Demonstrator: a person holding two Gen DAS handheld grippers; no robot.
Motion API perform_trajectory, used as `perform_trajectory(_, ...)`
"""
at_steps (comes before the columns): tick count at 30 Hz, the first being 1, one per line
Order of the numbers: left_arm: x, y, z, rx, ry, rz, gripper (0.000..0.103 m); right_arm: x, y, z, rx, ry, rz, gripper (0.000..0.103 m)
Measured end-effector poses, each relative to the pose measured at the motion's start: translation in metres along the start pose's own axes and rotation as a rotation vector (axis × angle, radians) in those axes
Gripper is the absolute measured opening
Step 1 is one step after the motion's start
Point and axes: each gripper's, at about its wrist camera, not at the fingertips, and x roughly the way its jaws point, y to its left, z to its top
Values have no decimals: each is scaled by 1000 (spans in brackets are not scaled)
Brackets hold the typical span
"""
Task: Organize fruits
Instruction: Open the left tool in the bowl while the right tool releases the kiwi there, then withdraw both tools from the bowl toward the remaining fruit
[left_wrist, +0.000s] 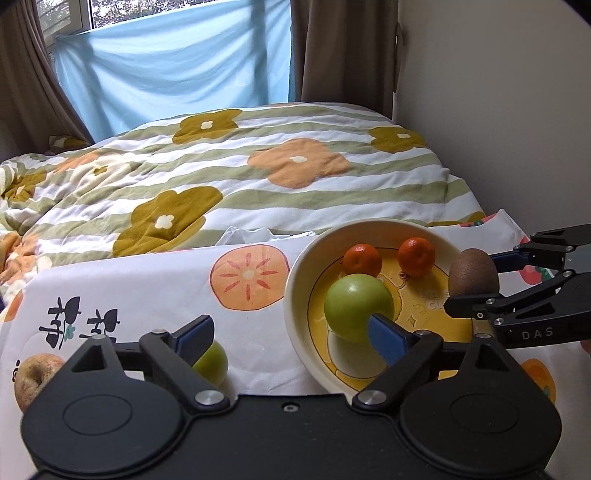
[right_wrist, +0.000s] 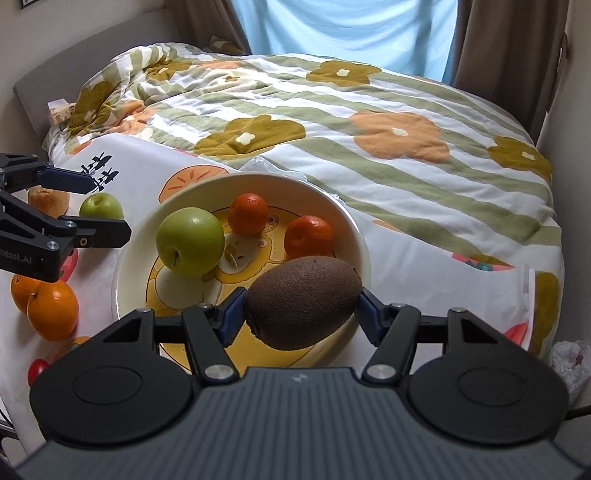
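The kiwi is clamped between the blue pads of the right gripper and is held over the near rim of the bowl. In the bowl a green apple and two mandarins are seen. The left gripper is held with its jaws wide apart and nothing between them, one pad in front of the apple in the bowl, the other over the cloth.

Only in the right wrist view are two oranges shown, touching each other at the cloth's left edge, and a small red fruit near them. A second green apple and a brownish fruit are found in both views, just beside each other, left of the bowl.

"DAS" is read on the right gripper in the left wrist view, and "obot.AI" on the left gripper in the right one. Faint lettering inside the bowl cannot be made out.

The bowl's front half lies bare. Behind the cloth a quilt is spread, and a wall stands close on the right
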Motion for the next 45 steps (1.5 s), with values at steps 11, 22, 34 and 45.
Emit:
perform_trajectory(11, -5, 4, -10, -14, 9, 22, 93, 5, 17, -2, -85, -43, -50, 100)
perform_trajectory(22, -38, 6, -19, -63, -33, 60, 93, -38, 13, -12, 41, -103, -128, 103)
perform_trajectory(34, -100, 18, -36, -103, -136, 115, 93, -84, 46, -3, 89, -135, -124, 103)
perform_trajectory(45, -145, 57, -61, -120, -194, 172, 101, -111, 113, 12, 100, -160, -94, 103)
